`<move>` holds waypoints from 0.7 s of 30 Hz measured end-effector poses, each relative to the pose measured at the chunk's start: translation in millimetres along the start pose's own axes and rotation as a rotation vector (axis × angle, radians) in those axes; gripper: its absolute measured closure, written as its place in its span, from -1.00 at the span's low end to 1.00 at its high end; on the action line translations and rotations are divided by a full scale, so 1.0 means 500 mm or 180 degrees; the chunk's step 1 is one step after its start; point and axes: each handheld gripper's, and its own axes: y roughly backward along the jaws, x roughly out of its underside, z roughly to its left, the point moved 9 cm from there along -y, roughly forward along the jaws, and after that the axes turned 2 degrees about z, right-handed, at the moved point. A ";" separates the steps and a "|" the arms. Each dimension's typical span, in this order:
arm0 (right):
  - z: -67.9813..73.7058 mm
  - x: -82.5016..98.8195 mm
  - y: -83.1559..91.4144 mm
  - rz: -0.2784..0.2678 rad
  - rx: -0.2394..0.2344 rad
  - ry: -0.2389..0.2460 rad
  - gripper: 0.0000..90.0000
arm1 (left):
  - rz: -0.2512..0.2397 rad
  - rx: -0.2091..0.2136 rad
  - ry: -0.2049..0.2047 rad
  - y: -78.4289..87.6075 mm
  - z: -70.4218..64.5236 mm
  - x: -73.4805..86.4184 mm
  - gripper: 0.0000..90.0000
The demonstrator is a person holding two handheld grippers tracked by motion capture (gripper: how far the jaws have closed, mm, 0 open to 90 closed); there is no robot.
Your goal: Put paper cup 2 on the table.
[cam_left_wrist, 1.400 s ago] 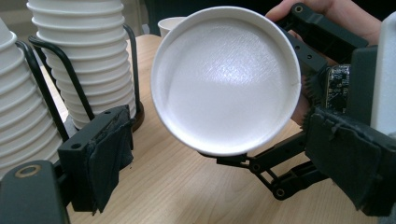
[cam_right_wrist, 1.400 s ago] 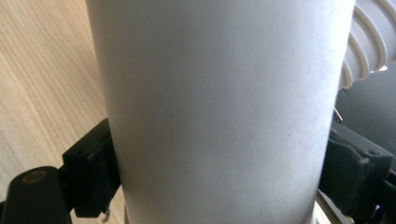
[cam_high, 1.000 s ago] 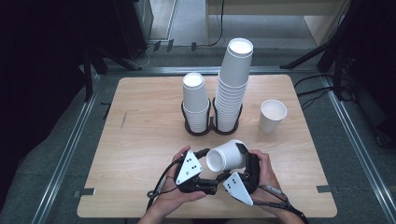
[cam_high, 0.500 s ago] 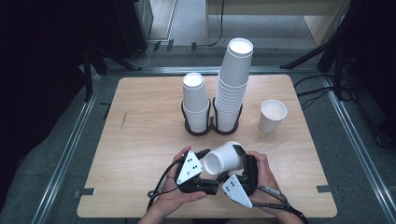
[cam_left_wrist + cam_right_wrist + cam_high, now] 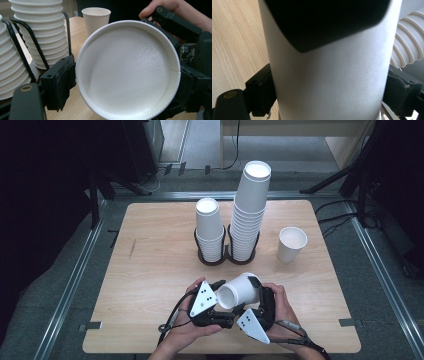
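- A pale wooden table (image 5: 150,270) stands on a grey floor with metal rails along both sides; dark gear lies beyond the far edge.
- At the centre, towards the far edge, a black wire holder (image 5: 226,255) carries a short stack of cups (image 5: 209,230) and, touching beside it, a tall stack of cups (image 5: 248,210); a single upright cup (image 5: 291,244) stands well apart on the right.
- The left half of the board is bare out to its edge; so is the near right corner.
- Close to the near edge, the right gripper (image 5: 257,292) clamps a sideways paper cup (image 5: 240,291) by its wall, both pads pressing.
- The left gripper (image 5: 216,292) faces the cup's open mouth (image 5: 127,70); its jaws have just been closing, one pad (image 5: 60,82) just beside the rim; whether it presses I cannot tell.
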 end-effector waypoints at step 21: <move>0.006 0.001 0.002 -0.0011 -0.0065 0.0050 -0.72 | 0.0021 0.0010 0.0127 0.001 0.004 -0.001 -0.56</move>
